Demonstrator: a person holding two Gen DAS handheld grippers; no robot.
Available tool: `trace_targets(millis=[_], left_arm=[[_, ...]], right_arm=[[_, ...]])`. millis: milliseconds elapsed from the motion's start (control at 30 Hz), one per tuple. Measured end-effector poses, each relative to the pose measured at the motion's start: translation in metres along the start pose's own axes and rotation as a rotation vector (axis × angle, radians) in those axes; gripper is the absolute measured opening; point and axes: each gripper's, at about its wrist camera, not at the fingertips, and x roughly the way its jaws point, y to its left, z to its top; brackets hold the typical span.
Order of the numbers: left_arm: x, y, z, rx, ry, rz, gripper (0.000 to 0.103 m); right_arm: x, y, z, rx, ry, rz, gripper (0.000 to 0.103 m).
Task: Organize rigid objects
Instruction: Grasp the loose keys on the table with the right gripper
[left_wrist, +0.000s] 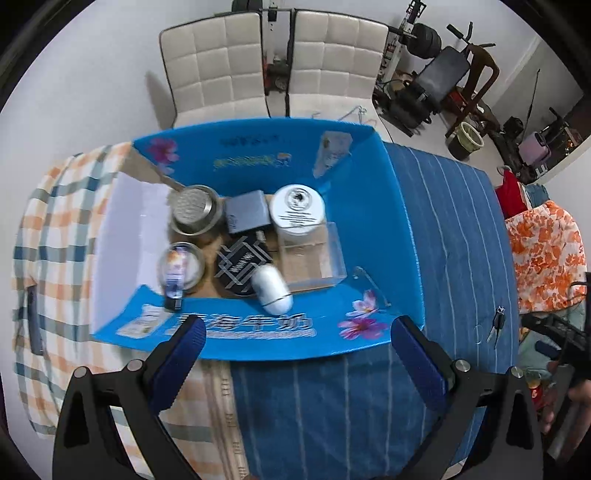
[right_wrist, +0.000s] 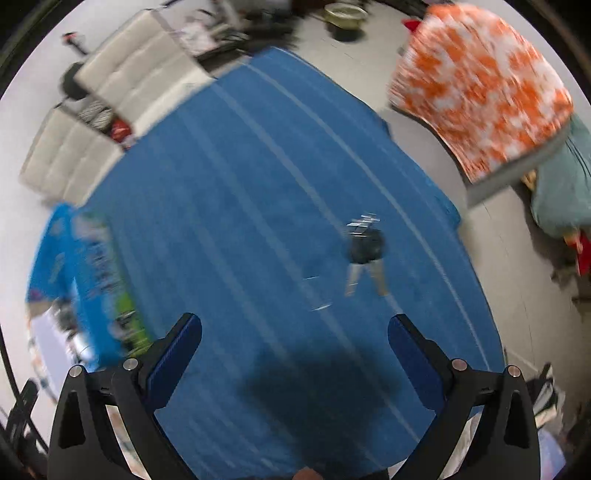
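A blue cardboard box (left_wrist: 373, 206) stands open on the table. Inside it are a metal tin (left_wrist: 194, 212), a grey box (left_wrist: 246, 216), a white jar (left_wrist: 298, 210), a clear plastic case (left_wrist: 314, 258), a black patterned box (left_wrist: 242, 264), a white capsule-shaped case (left_wrist: 271, 290) and a small glass jar (left_wrist: 181, 264). My left gripper (left_wrist: 297, 332) is open and empty above the box's near wall. A bunch of keys (right_wrist: 364, 251) lies on the blue striped cloth (right_wrist: 240, 206), also in the left wrist view (left_wrist: 496, 326). My right gripper (right_wrist: 295, 328) is open and empty, above the cloth near the keys.
A checked orange and blue cloth (left_wrist: 55, 236) covers the table's left part. Two white padded chairs (left_wrist: 221, 62) stand behind the table. An orange flowered cushion (right_wrist: 480, 81) sits to the right. The blue box also shows at the left of the right wrist view (right_wrist: 74, 273).
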Motion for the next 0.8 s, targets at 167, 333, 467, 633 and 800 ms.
trace_targets(millis=[167, 333, 467, 633, 800], left_arm=[[0.018, -0.025, 0.007, 0.004, 0.006, -0.016, 0.103], [0.033, -0.051, 0.016, 0.039, 0.017, -0.011, 0.103], [0.037, -0.064, 0.023, 0.065, 0.018, -0.012, 0.103], [0.037, -0.069, 0.026, 0.088, 0.018, -0.005, 0.103], [0.032, -0.067, 0.025, 0.112, 0.011, 0.007, 0.103]], right_arm=[[0.049, -0.038, 0.026, 0.085, 0.054, -0.033, 0.103], [0.089, -0.048, 0.043, 0.106, 0.067, -0.044, 0.094], [0.115, -0.047, 0.048, 0.104, 0.088, -0.069, 0.071], [0.117, -0.036, 0.045, 0.078, 0.041, -0.14, 0.046], [0.116, -0.012, 0.034, 0.014, 0.017, -0.18, 0.029]])
